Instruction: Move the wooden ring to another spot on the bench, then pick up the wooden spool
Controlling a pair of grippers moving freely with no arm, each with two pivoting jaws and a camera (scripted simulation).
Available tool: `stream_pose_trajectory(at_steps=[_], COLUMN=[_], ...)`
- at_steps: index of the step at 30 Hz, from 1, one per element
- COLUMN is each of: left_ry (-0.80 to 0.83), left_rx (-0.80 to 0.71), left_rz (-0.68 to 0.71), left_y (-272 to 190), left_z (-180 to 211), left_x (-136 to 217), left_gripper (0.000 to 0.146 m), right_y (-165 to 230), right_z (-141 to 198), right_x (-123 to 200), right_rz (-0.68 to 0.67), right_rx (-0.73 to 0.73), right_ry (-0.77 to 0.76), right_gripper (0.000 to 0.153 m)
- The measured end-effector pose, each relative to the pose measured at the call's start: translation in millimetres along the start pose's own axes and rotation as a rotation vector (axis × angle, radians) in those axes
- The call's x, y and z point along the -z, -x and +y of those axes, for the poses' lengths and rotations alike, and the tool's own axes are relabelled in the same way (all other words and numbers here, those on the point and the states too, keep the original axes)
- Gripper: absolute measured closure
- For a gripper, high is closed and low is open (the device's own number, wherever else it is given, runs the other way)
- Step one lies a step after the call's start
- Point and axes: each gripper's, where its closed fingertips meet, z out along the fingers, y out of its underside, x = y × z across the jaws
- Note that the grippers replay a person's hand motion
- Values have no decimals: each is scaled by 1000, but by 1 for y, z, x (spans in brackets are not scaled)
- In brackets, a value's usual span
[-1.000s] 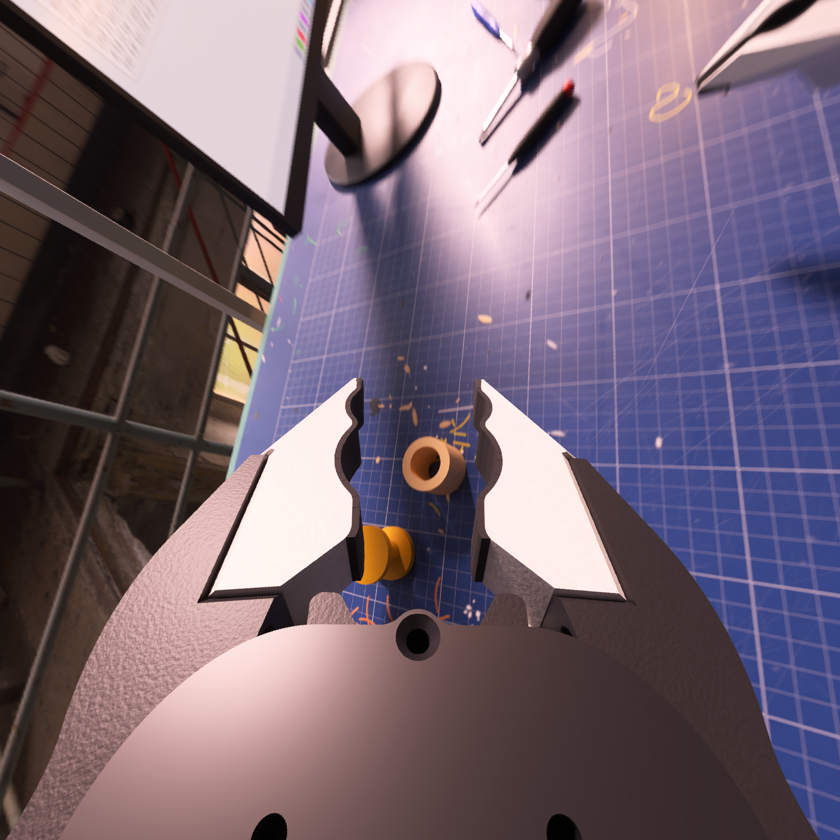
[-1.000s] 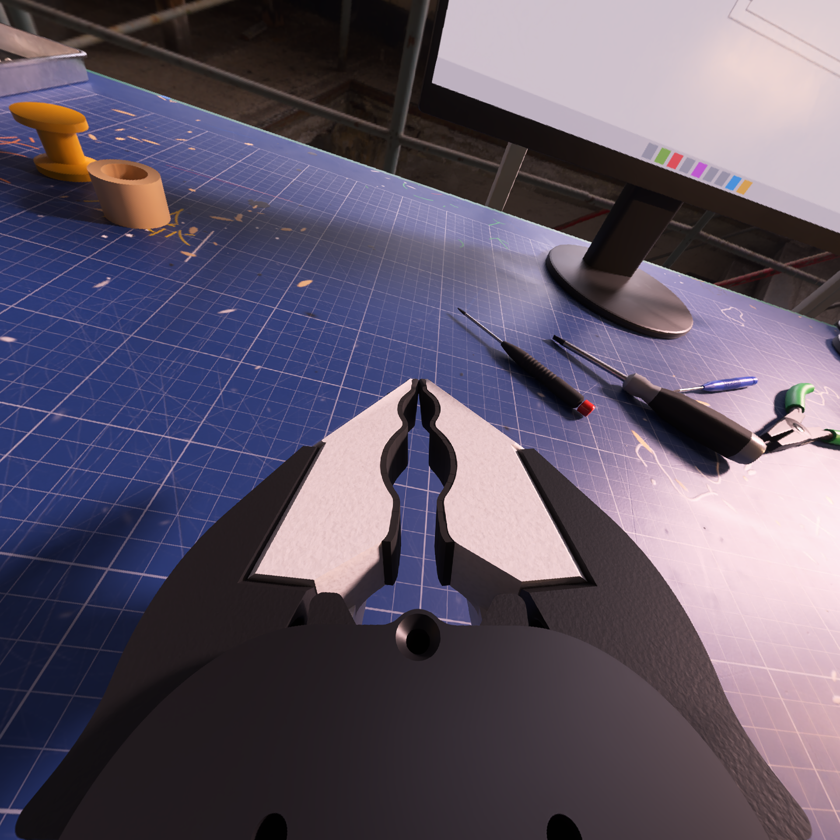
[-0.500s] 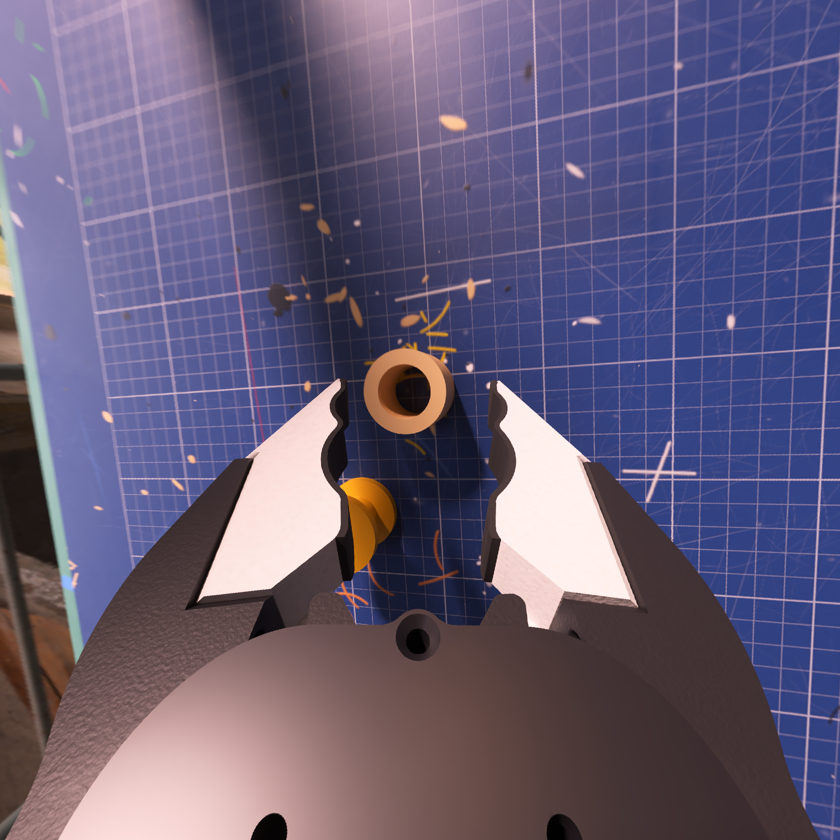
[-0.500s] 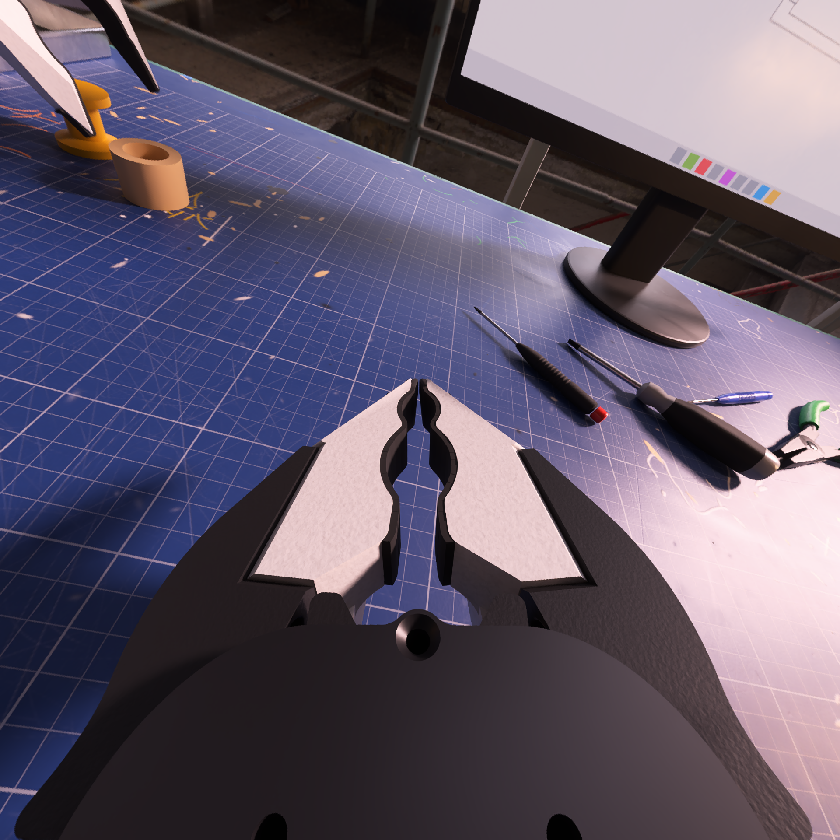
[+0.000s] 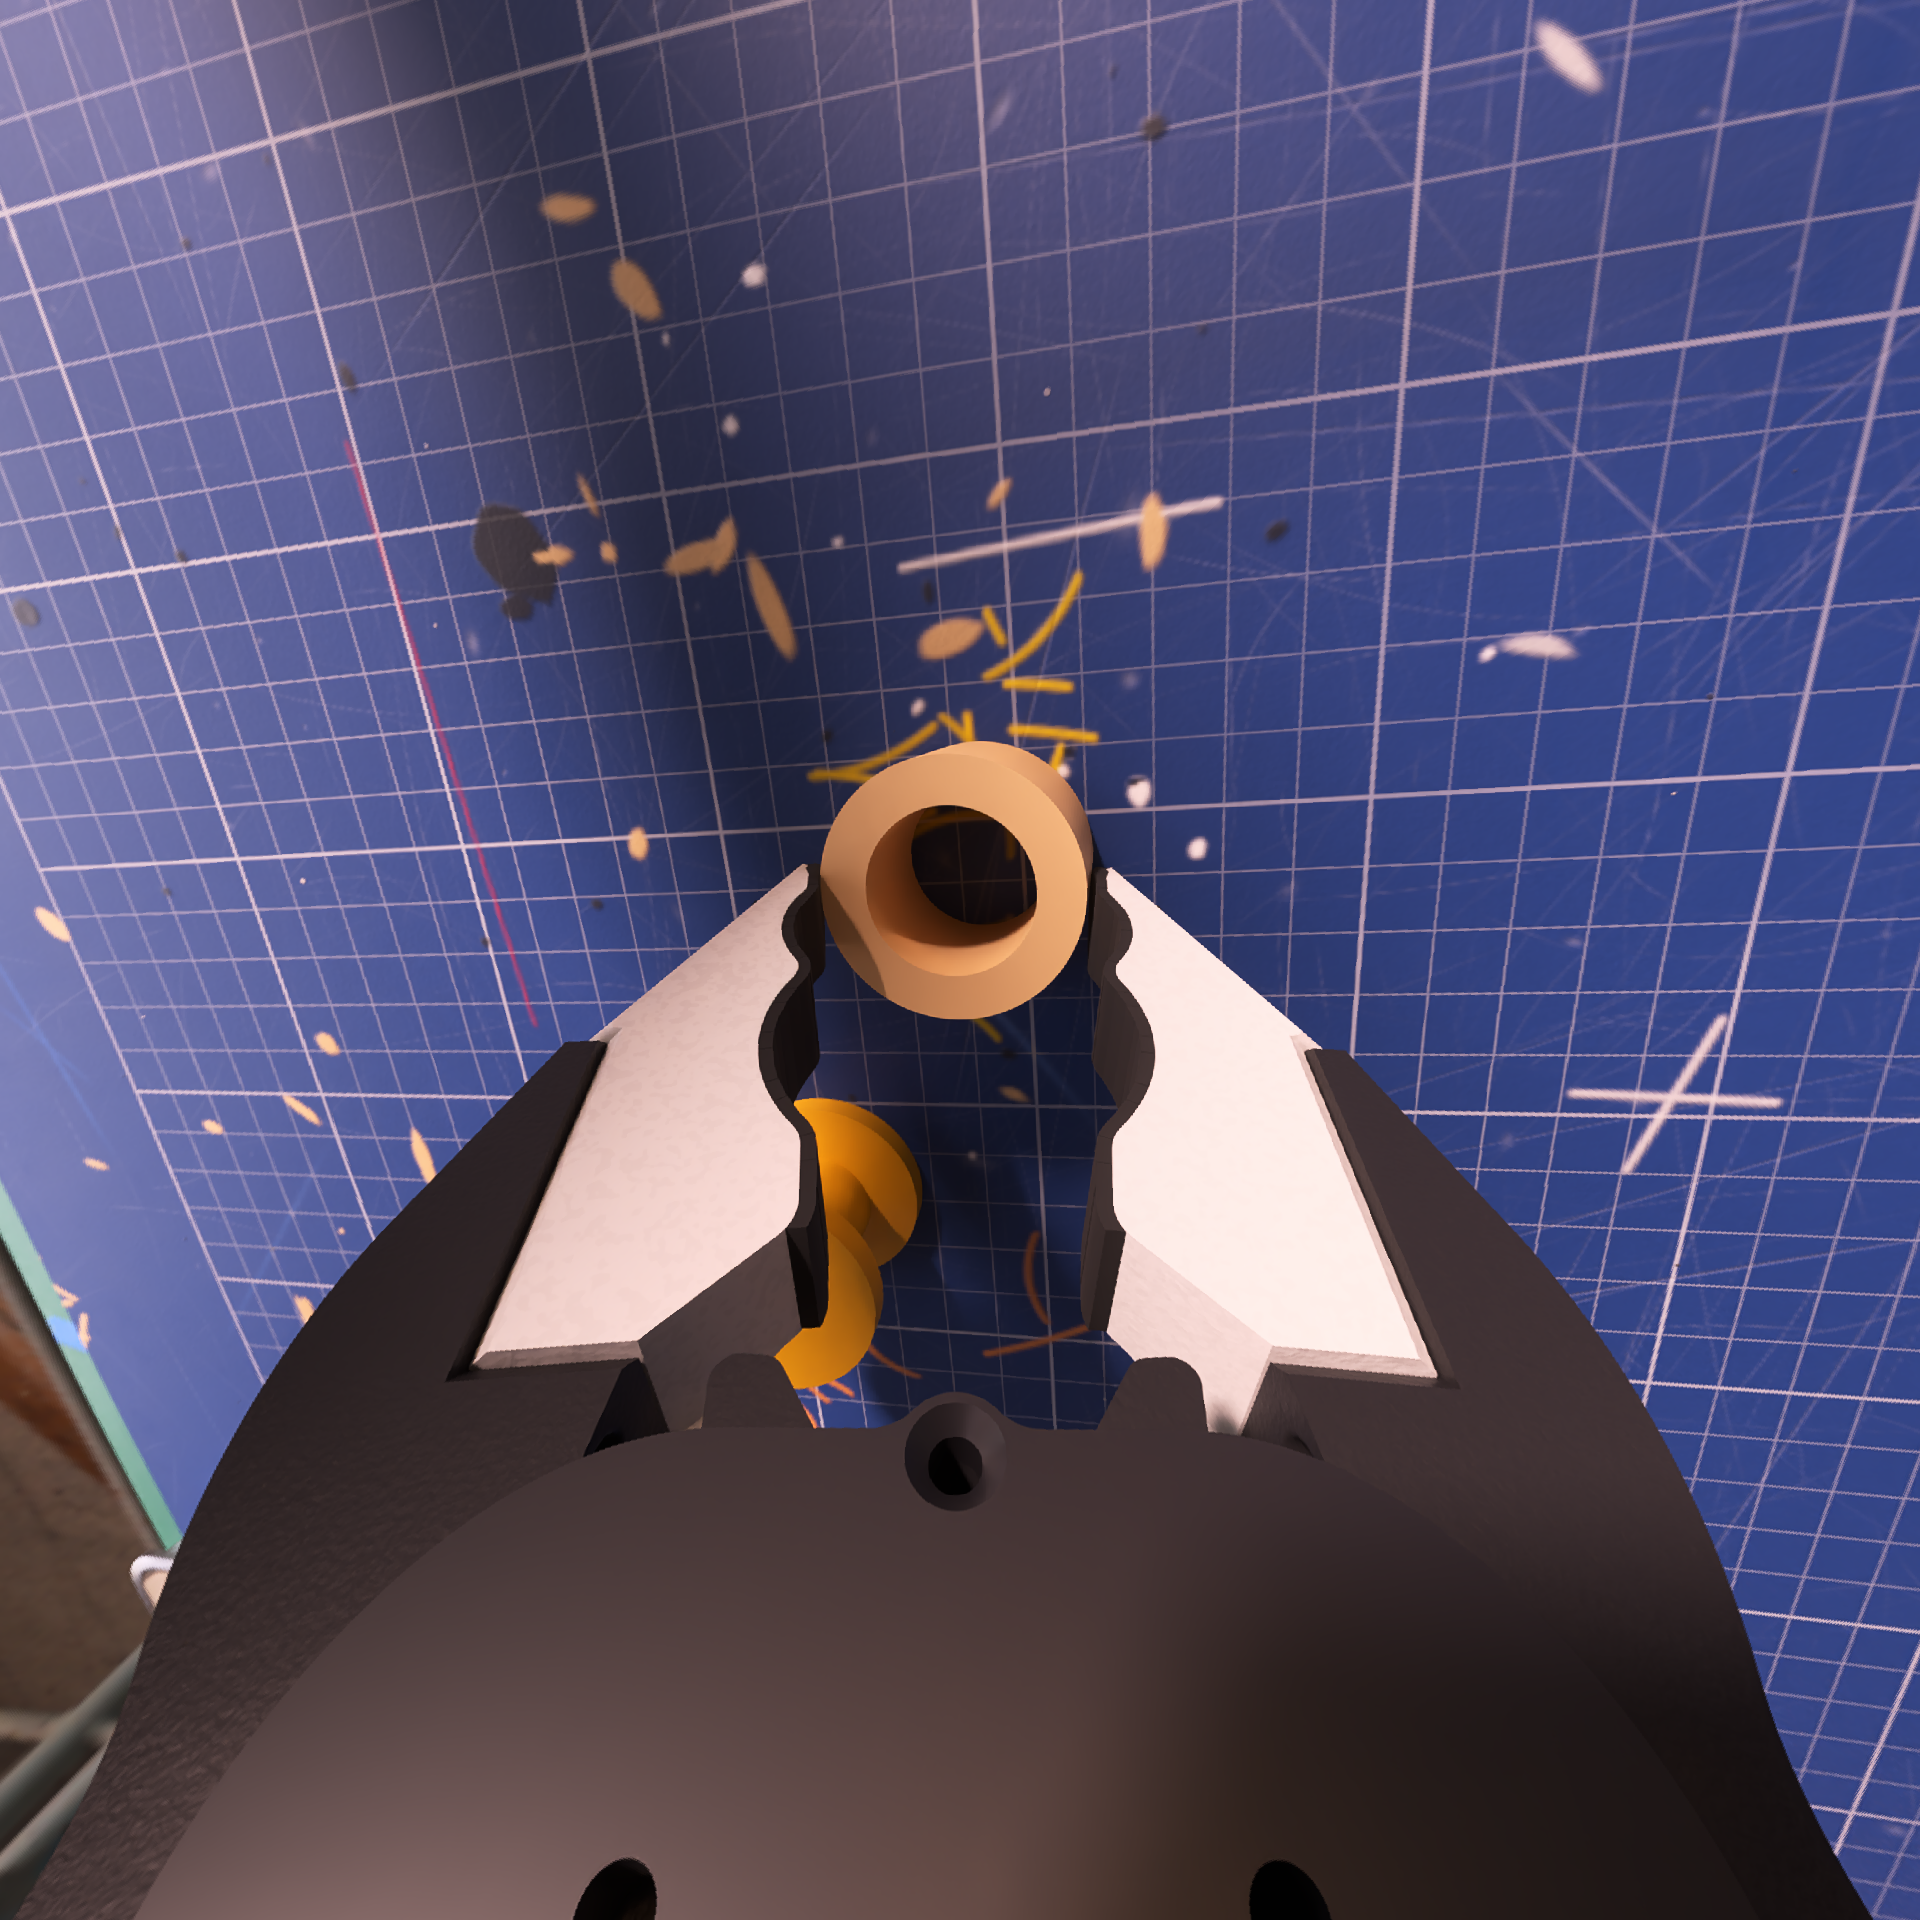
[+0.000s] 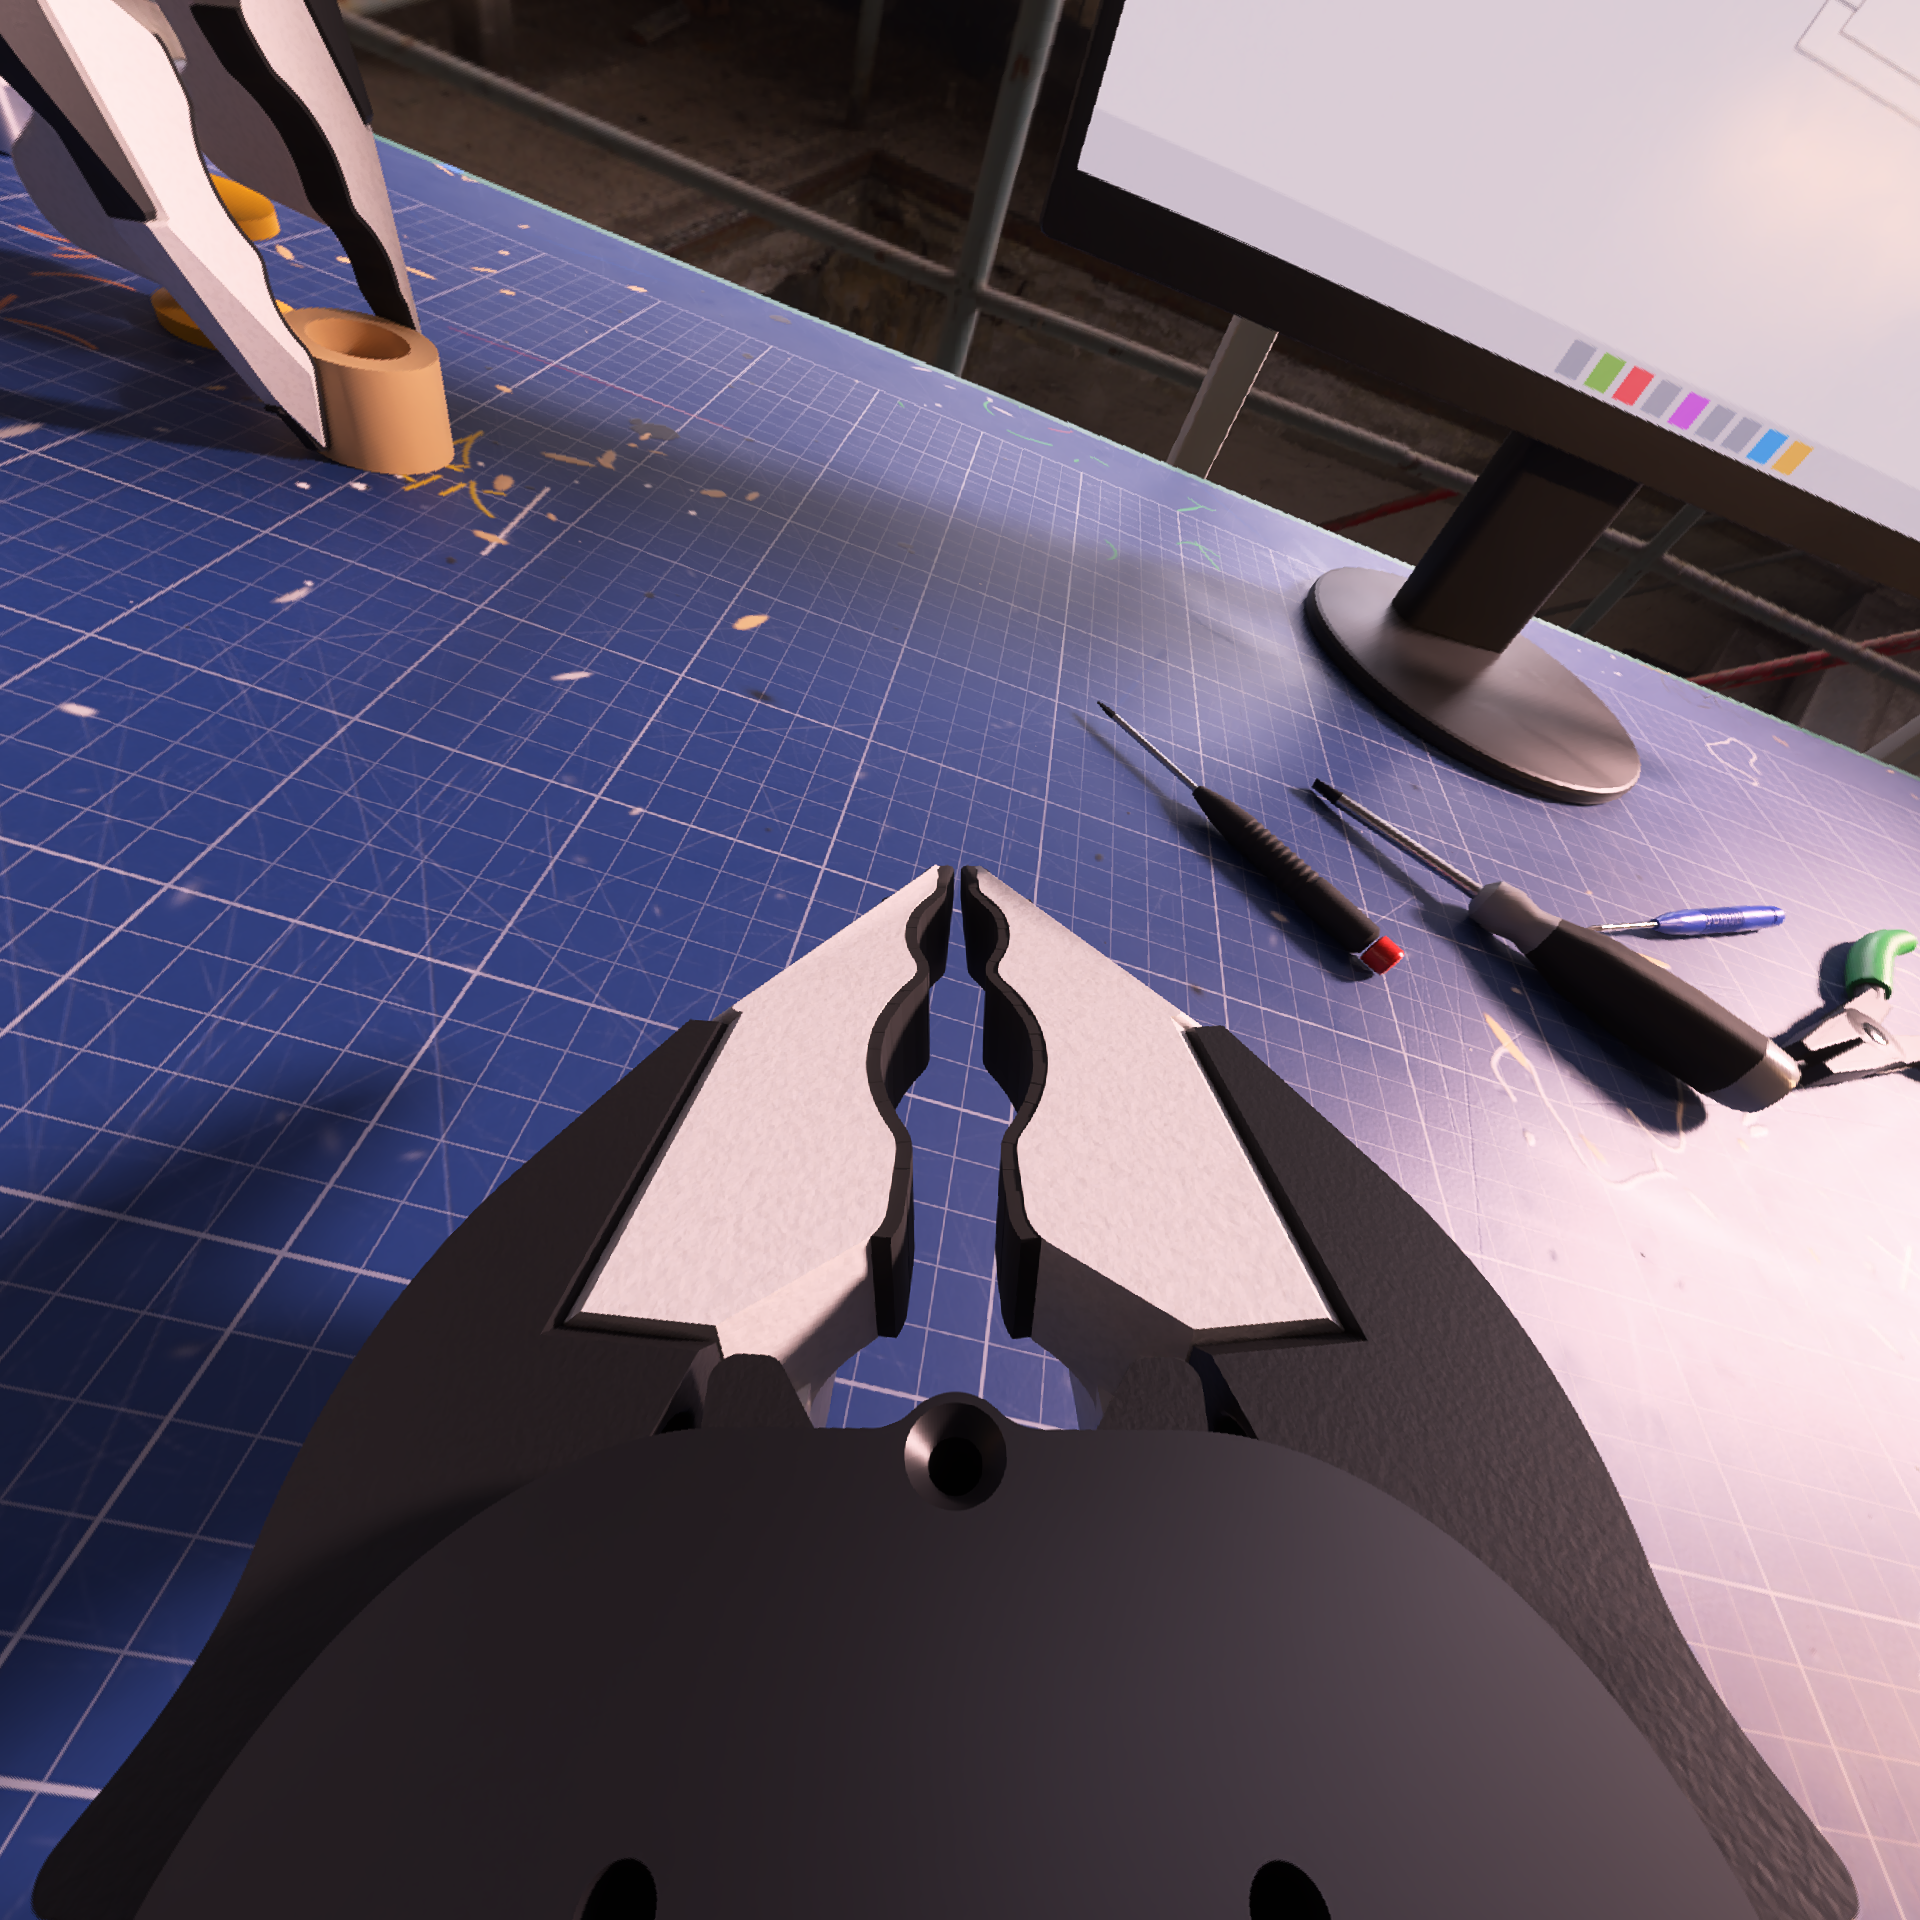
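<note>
Tan wooden ring stands on the blue cutting mat, bore pointing straight up, short axis vertical; right wrist view shows it as a squat upright tube at far 10 o'clock; left gripper has a fingertip on either side of it, jaws parted and flanking the ring, tips at or very near its wall; whether they actually press cannot be told; near fingertip covers the ring's left flank in the right wrist view, so contact there is hidden too.

Orange wooden spool sits at 6 o'clock of the ring, close by, mostly hidden behind the left finger and the gripper body; only part of a flange and the waist show; axis looks upright but hard to confirm; in the right wrist view just orange slivers peek out behind the left gripper, base disc cut off.

Tan chips and orange marks scatter on the mat around the ring, mostly 12 o'clock of it.

Right gripper hovers over bare mat well apart from the ring, jaws pinched together with only a sliver between tips, nothing in them.

At 2 to 3 o'clock of it: small black screwdriver with red cap; larger screwdriver; blue pen; green-handled tool cut off at frame edge; monitor with round stand base, screen cropped.
</note>
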Motion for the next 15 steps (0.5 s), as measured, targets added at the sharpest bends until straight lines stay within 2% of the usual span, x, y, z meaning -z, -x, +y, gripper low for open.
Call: stream_pose_trajectory(at_steps=[8, 15], left_ry=[-36, -108], left_rx=[-36, -46], left_rz=[-18, -122], left_y=[-1, -2], left_z=[-7, -9], left_x=[8, 60], left_gripper=[95, 95], right_y=[0, -3], right_z=[0, -1], right_x=[0, 1], right_rz=[-4, -25], right_rx=[-4, -39], right_ry=[0, -13], right_gripper=[152, 151])
